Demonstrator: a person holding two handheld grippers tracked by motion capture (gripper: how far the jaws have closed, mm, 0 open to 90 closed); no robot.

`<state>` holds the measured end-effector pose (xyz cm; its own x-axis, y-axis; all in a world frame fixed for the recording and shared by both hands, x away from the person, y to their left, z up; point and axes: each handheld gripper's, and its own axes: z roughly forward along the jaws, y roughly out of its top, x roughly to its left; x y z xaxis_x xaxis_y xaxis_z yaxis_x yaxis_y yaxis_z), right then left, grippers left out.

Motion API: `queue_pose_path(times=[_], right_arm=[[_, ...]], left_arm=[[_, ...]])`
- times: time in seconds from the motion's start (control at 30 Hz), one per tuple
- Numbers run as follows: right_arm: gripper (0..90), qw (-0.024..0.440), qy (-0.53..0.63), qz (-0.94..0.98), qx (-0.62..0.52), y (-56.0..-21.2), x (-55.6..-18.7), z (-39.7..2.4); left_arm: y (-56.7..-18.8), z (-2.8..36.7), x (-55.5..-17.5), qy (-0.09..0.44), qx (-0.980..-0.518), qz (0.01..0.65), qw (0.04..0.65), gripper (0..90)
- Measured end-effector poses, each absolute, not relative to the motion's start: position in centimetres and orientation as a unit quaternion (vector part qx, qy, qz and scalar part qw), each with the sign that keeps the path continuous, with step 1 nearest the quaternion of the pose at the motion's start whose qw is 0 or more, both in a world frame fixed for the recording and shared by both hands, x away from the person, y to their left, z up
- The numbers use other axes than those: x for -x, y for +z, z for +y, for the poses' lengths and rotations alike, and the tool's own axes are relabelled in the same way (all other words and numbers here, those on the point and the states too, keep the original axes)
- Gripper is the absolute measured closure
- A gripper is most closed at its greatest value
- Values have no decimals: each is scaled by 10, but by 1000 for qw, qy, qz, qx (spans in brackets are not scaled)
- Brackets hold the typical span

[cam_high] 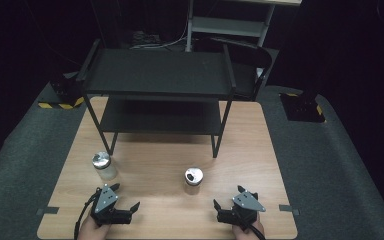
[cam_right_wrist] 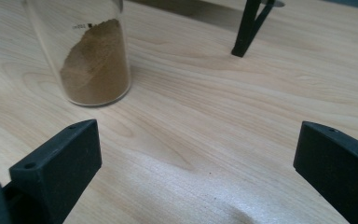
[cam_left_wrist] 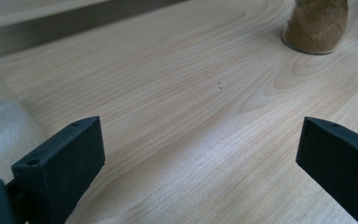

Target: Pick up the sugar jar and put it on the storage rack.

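Observation:
Two glass jars stand on the wooden table. The silver-lidded jar of white grains is at the left, just beyond my left gripper. A jar of brown powder stands near the middle, up and left of my right gripper. Both grippers rest near the front edge, open, with nothing between their jaws. In the left gripper view my left gripper has the white jar at its left and the brown jar far right. From my right gripper, the brown jar stands ahead on the left.
A black two-tier metal shelf rack stands on the back half of the table; one of its legs is ahead of the right gripper. Grey matting surrounds the table. Bare wood lies between the jars and the grippers.

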<state>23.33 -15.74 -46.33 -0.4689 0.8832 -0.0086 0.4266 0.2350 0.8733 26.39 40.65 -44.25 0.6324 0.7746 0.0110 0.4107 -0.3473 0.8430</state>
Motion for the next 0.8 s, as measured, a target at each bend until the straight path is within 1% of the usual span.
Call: queue_pose_path(times=[0.17,0.27,0.4,0.57,0.8], right_arm=[[4,246,438,749,-431,-463,-239,-164],[3,247,441,754,-419,-463,-238,-165],[3,247,445,745,-431,-464,-237,-165],[6,250,423,751,-441,-460,-240,-159],[5,243,432,753,-433,-461,-241,-163]], left_arm=[[-443,408,-261,211,-794,369,434,12],[-442,406,-258,216,-797,365,429,12],[-444,409,-252,214,-790,370,440,12],[-443,408,-253,212,-788,380,436,12],[-442,409,-254,208,-790,381,433,12]])
